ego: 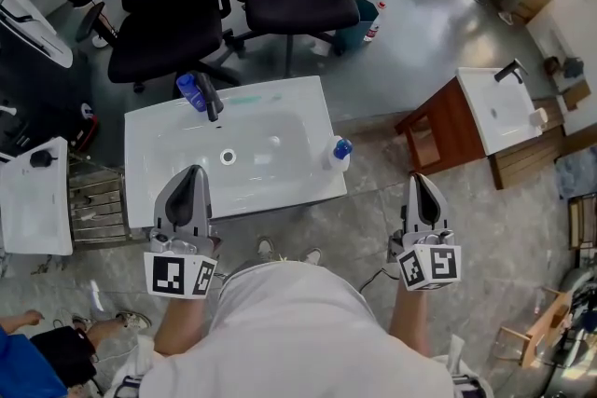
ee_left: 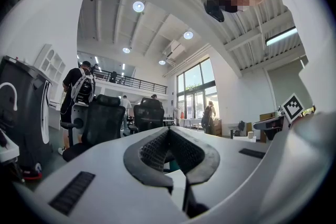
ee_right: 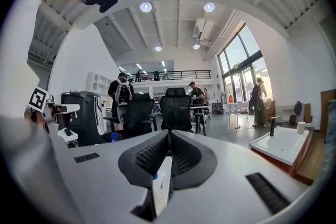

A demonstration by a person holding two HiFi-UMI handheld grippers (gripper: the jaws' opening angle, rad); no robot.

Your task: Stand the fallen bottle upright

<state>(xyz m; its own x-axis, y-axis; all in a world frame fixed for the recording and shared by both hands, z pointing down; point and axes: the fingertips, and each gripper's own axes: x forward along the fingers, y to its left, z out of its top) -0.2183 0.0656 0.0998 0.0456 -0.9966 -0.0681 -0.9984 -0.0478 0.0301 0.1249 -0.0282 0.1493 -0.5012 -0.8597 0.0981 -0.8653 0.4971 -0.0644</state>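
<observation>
Holding both tongs level at the counter's 6 o'clock edge, the person has the left tongs (ego: 193,172) and right tongs (ego: 420,182) clenched on nothing. That looks like a parked posture, clear of the white washbasin counter (ego: 149,130). The white bottle with a blue cap (ego: 340,154) stands upright on the rim at 3 o'clock, well beyond the right tongs and roughly in line with them. A blue bottle (ego: 189,90) sits beside the black faucet (ego: 211,102) at 11 o'clock, and I cannot tell whether it is lying or standing. The scene fits a bottle already righted, or the blue one awaiting attention.
</observation>
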